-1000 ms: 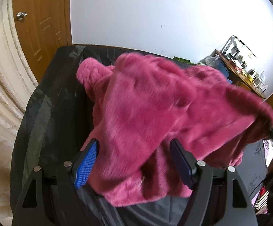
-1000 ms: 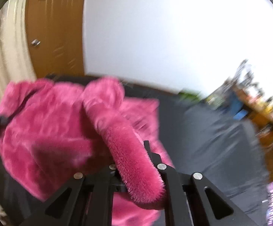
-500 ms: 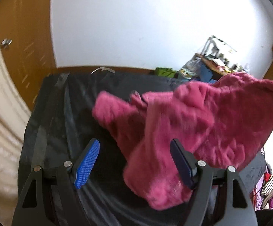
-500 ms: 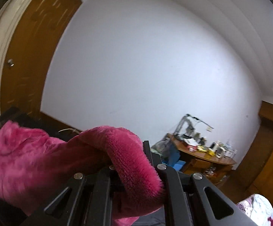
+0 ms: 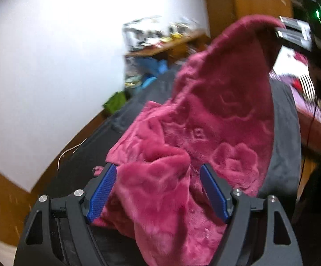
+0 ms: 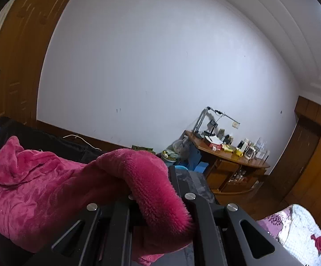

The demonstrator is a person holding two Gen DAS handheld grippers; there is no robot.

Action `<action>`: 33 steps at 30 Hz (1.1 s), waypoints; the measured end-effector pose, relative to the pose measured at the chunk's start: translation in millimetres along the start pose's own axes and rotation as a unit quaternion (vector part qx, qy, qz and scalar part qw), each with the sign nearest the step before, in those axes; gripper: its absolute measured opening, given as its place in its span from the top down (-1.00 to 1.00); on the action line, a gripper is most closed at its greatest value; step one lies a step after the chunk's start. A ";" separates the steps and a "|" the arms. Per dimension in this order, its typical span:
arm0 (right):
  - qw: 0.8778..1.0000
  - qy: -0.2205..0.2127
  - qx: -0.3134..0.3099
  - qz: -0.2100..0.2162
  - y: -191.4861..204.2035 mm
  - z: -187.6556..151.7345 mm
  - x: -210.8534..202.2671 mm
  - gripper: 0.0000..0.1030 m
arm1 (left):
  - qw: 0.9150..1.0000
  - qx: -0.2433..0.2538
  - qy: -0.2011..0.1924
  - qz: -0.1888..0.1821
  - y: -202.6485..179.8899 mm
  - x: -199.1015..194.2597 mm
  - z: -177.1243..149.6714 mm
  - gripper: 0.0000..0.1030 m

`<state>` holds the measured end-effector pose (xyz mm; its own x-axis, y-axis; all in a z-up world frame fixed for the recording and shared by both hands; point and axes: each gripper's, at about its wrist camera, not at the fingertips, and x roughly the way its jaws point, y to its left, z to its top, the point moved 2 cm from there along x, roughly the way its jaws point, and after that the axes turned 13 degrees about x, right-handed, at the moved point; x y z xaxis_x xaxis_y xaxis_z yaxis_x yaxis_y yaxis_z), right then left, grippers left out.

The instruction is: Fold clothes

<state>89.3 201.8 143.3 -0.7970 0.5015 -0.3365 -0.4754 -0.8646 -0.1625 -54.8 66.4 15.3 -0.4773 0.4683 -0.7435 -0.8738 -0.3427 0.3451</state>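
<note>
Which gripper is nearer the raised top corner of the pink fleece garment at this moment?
Right. The right gripper is shut on that corner of the pink fleece garment and holds it up; the left gripper is open, low at the garment's hanging folds.

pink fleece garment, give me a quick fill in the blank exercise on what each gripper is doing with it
1. The right gripper is shut on a fold of the ____ fleece garment.
2. The left gripper has its jaws ____, with fleece between the blue pads.
3. The garment hangs over a ____ grey surface.

Missing words: pink; open; dark
</note>
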 end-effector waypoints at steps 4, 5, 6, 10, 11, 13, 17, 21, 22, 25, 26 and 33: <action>1.000 0.012 0.004 0.005 -5.9 -2.6 10.0 0.80 | 0.997 0.054 0.030 -0.051 4.3 27.8 14.5 -0.58; 1.000 0.014 0.004 0.006 -8.1 -2.9 13.0 0.80 | 0.994 0.067 0.050 -0.069 5.9 38.5 16.2 -0.58; 1.000 0.016 0.004 0.008 -10.2 -3.3 16.1 0.80 | 0.992 0.074 0.069 -0.079 7.4 47.7 16.5 -0.58; 1.000 0.023 0.005 0.016 -16.2 -4.2 23.4 0.80 | 0.980 0.092 0.135 -0.110 5.2 73.8 6.5 -0.58; 1.000 0.024 0.005 0.018 -17.2 -3.0 25.7 0.80 | 0.977 0.096 0.150 -0.118 4.1 79.2 1.7 -0.58; 0.999 0.025 0.004 0.021 -18.6 -0.6 28.6 0.80 | 0.971 0.104 0.176 -0.126 -1.3 81.7 -13.9 -0.58; 0.999 0.027 0.006 0.025 -21.7 2.0 32.2 0.80 | 0.969 0.080 0.197 -0.123 -7.2 78.2 -42.6 -0.34; 0.999 0.026 0.006 0.027 -24.8 4.1 35.2 0.80 | 0.977 0.003 0.181 -0.113 -3.1 64.6 -64.5 0.23; 0.999 0.025 0.006 0.026 -25.6 4.5 35.7 0.80 | 0.979 -0.019 0.171 -0.109 -2.2 58.0 -68.3 0.27; 0.999 0.021 0.004 0.024 -27.9 5.4 37.2 0.80 | 0.984 -0.082 0.129 -0.093 3.4 30.9 -72.2 0.37; 1.000 0.020 0.003 0.023 -28.7 5.7 37.7 0.80 | 0.985 -0.106 0.108 -0.089 7.5 18.9 -70.8 0.40; 0.999 -0.032 0.014 0.010 -49.0 31.3 25.6 0.80 | 0.964 -0.232 -0.082 -0.096 27.7 -94.1 -54.6 0.40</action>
<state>80.5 258.0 171.8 -0.8283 0.4860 -0.2787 -0.4687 -0.8737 -0.1304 -29.0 -31.6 63.6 -0.3520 0.6695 -0.6541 -0.8304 -0.5459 -0.1119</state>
